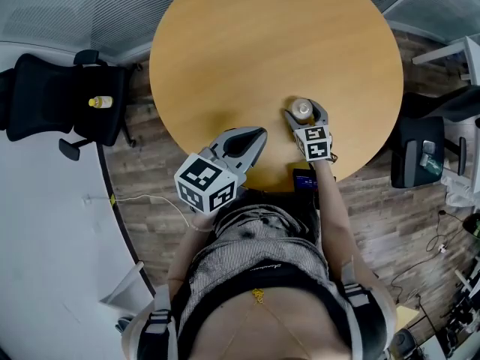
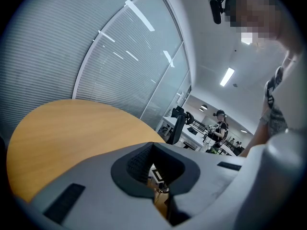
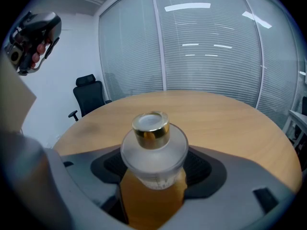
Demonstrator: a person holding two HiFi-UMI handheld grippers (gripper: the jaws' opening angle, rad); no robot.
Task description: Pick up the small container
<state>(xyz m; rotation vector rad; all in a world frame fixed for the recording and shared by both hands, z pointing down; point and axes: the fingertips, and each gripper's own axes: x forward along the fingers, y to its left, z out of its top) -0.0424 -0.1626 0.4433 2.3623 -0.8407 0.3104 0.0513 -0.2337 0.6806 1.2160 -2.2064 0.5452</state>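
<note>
Frosted and glass-like under a gold cap (image 3: 151, 127), the small container (image 3: 153, 159) stands near the table's (image 1: 247, 51) front edge. The right gripper (image 1: 306, 112) pinches its wide body. It looks light but smooth, probably slippery and breakable, so holding the body seems safer than the cap. Over the same edge, the left gripper (image 1: 253, 139) is pressed together, empty.

small container (image 1: 301, 110) 1 | round table (image 1: 247, 43) 1 | left tongs (image 1: 257, 135) + right tongs (image 1: 304, 111) = 2
</note>
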